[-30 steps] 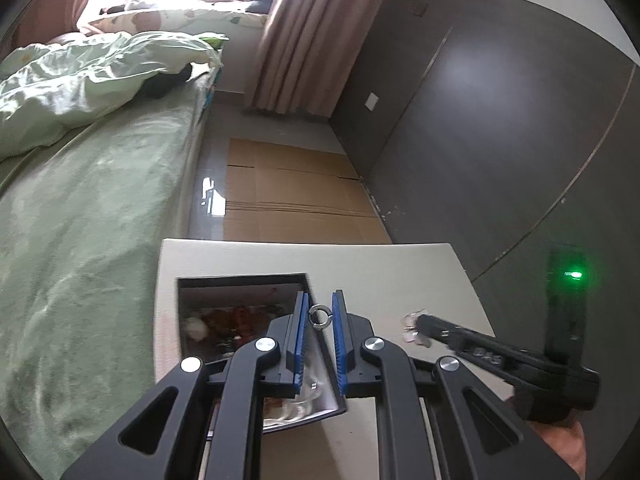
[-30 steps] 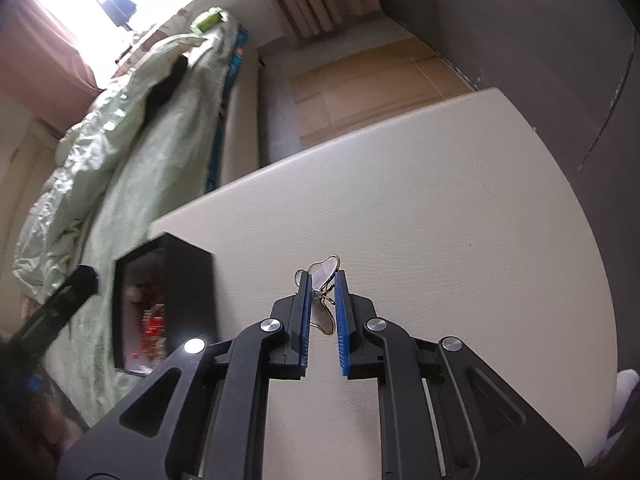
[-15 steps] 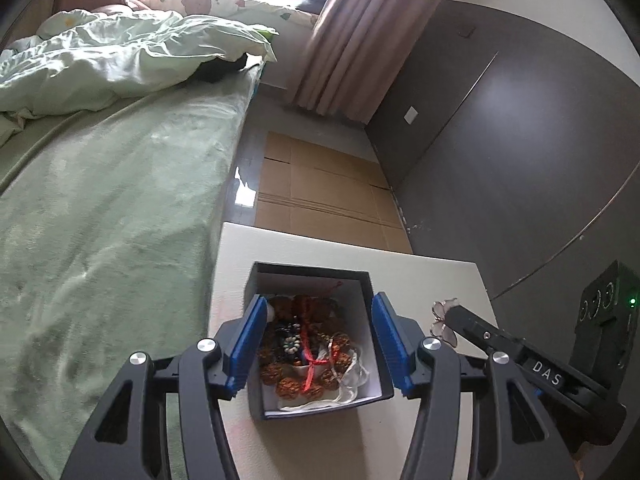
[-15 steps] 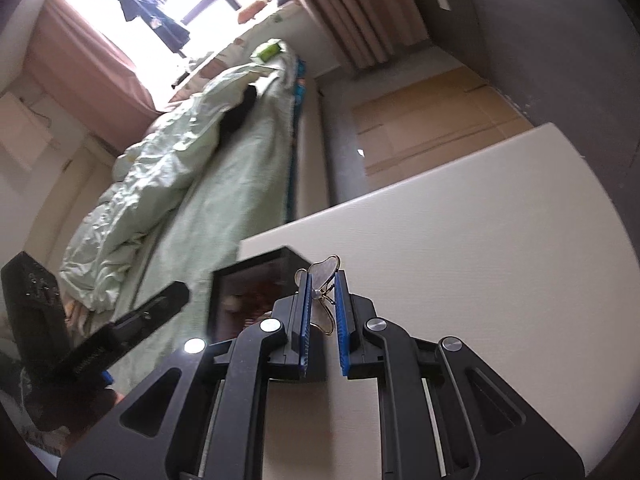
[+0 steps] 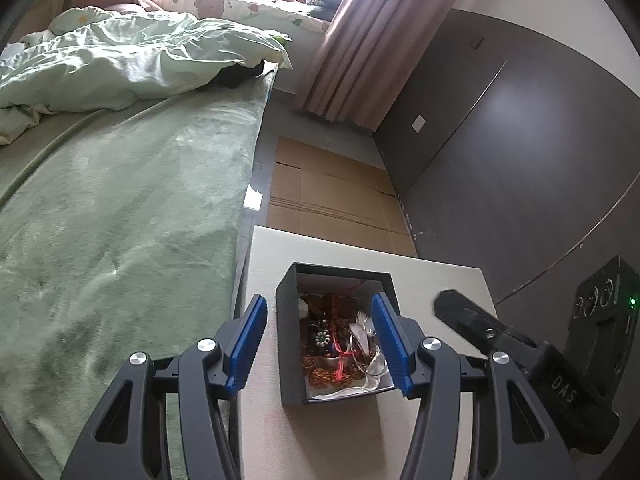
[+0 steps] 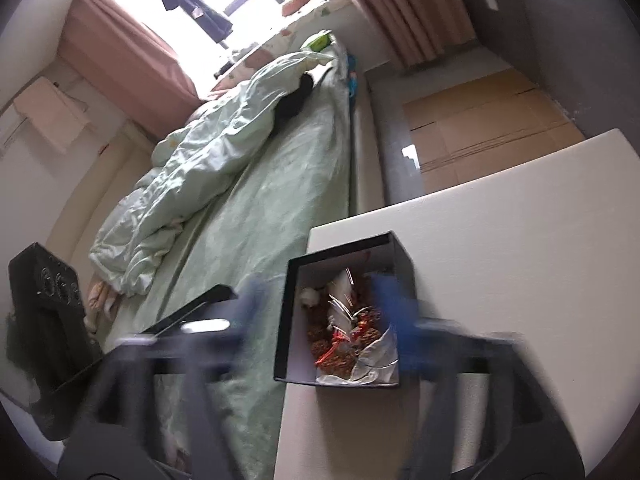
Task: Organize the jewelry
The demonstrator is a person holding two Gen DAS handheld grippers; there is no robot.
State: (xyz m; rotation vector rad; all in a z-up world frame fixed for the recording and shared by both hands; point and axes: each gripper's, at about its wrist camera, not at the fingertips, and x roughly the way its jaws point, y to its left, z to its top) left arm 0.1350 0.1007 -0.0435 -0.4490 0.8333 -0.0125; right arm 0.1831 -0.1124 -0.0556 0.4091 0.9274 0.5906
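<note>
A black open box (image 5: pixel 290 336) with a white lining stands on the cream table (image 5: pixel 344 436); it holds a heap of jewelry (image 5: pixel 336 344): brown beads, red cord, silvery pieces. My left gripper (image 5: pixel 318 344) is open and empty, its blue pads on either side of the box. In the right wrist view the same box (image 6: pixel 286 320) and jewelry (image 6: pixel 348 328) show. My right gripper (image 6: pixel 320 320) is open above the box, its fingers blurred by motion, with nothing between them.
A bed with a green cover (image 5: pixel 100 220) lies directly left of the table. Flat cardboard (image 5: pixel 332 196) lies on the floor beyond the table. A dark wardrobe wall (image 5: pixel 520 160) stands to the right. The right gripper's body (image 5: pixel 560 364) shows at the left view's right edge.
The left gripper opened and dropped its ring, then stayed open over the box. The right gripper moved left over the box and opened; the silvery piece it held is gone from its jaws.
</note>
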